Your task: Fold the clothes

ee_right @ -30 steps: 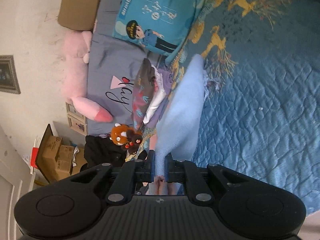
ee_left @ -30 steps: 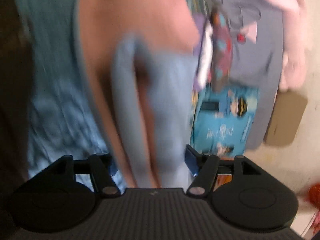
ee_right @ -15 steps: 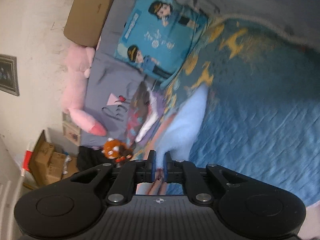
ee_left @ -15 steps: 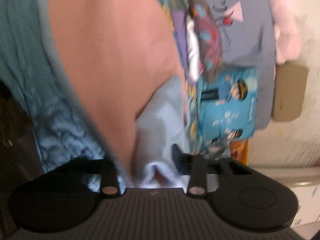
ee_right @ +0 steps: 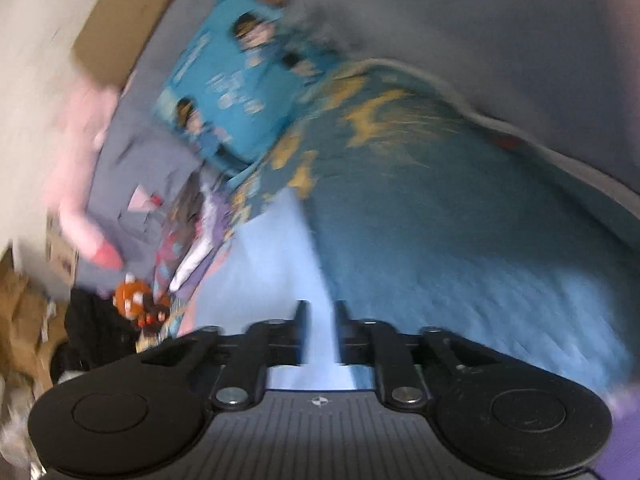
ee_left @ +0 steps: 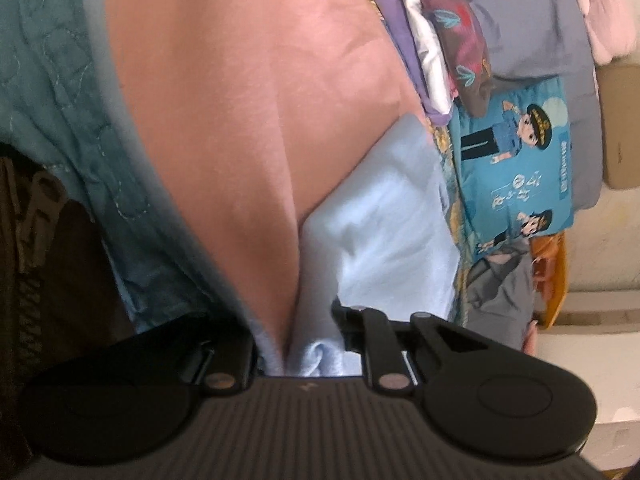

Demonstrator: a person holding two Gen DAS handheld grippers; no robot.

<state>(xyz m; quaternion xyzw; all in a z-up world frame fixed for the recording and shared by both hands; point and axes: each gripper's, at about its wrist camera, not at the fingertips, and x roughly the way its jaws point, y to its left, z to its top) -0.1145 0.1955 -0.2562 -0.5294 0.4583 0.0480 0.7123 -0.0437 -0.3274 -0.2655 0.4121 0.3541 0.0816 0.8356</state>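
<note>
Cloth filled the left wrist view: a garment [ee_left: 248, 128], pink on one face and pale blue on the other, hung bunched between the jaws of the left gripper [ee_left: 296, 344], which were closing narrowly on its gathered edge. The rest of it draped over a blue quilted bedspread [ee_left: 52, 92]. In the blurred right wrist view, the right gripper [ee_right: 320, 328] had its jaws opening, with a strip of the pale blue fabric running between them; whether the pads pressed it could not be told. A turquoise pillow [ee_left: 516, 168] with cartoon figures in uniform carried printed characters too small to read. A folded stack of clothes [ee_left: 436, 40] lay just beside it, against a grey pillow [ee_left: 536, 32] with looping script, unreadable.
</note>
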